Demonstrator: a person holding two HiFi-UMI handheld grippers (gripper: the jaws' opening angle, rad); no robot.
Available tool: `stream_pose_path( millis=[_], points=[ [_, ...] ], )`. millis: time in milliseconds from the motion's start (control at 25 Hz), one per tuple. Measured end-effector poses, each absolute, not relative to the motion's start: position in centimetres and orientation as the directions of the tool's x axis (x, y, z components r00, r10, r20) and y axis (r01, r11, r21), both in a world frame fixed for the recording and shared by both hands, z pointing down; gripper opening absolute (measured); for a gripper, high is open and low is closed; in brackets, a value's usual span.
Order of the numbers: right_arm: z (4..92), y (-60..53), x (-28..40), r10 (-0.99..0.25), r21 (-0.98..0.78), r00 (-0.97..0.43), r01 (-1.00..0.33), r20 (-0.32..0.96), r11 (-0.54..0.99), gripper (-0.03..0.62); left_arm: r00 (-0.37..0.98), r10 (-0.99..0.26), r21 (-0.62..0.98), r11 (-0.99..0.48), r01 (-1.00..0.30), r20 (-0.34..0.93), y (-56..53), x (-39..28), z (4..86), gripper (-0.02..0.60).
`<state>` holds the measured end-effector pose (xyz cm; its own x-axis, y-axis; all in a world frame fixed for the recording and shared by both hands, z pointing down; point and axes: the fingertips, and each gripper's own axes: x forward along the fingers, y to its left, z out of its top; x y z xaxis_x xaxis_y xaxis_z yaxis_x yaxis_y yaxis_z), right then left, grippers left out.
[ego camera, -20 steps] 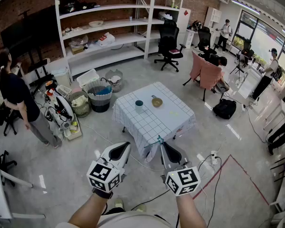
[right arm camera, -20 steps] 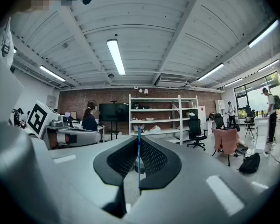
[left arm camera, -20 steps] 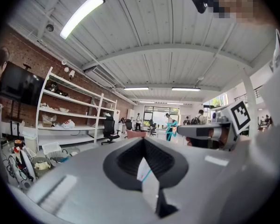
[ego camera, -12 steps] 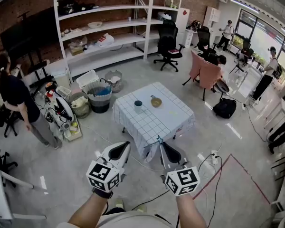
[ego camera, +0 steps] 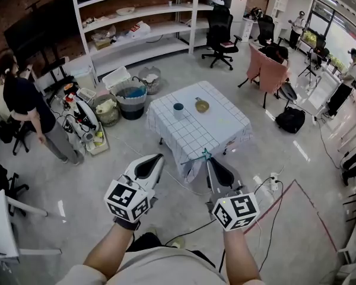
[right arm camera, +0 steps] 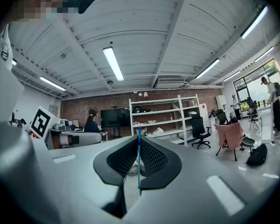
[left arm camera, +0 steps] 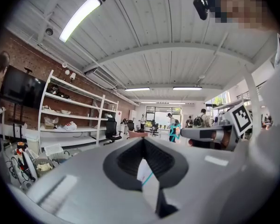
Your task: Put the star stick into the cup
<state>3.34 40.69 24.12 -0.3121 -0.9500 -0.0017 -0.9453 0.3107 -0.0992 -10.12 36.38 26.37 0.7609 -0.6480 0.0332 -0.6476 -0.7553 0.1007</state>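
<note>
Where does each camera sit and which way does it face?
Head view: on head, facing steeply down at table; both forearms, left gripper, right gripper show.
Left gripper view: along its shut jaws, up towards shelves, ceiling.
Right gripper view: along jaws shut on star stick, towards shelves.
Shared: shelves in all three.

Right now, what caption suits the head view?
Right gripper holds the star stick, left gripper shut, both short of the table bearing the cup.

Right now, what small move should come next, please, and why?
Probably carry the right hand-held gripper forward toward the dark teal cup: its jaws clamp the thin teal star stick, and the cup stands ahead on the white checked table.
</note>
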Motion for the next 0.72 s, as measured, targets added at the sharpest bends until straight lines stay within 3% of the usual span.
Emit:
stream_pose_path(
  millis=[720],
  points=[
    [26.4,32.6,4.1,-0.955,-0.085,-0.292,-0.954,0.058,0.287,0.026,0.751,-0.659,0.14,-0.74,-0.658,0.049,28.2,-9.8,28.5,0.006]
  ],
)
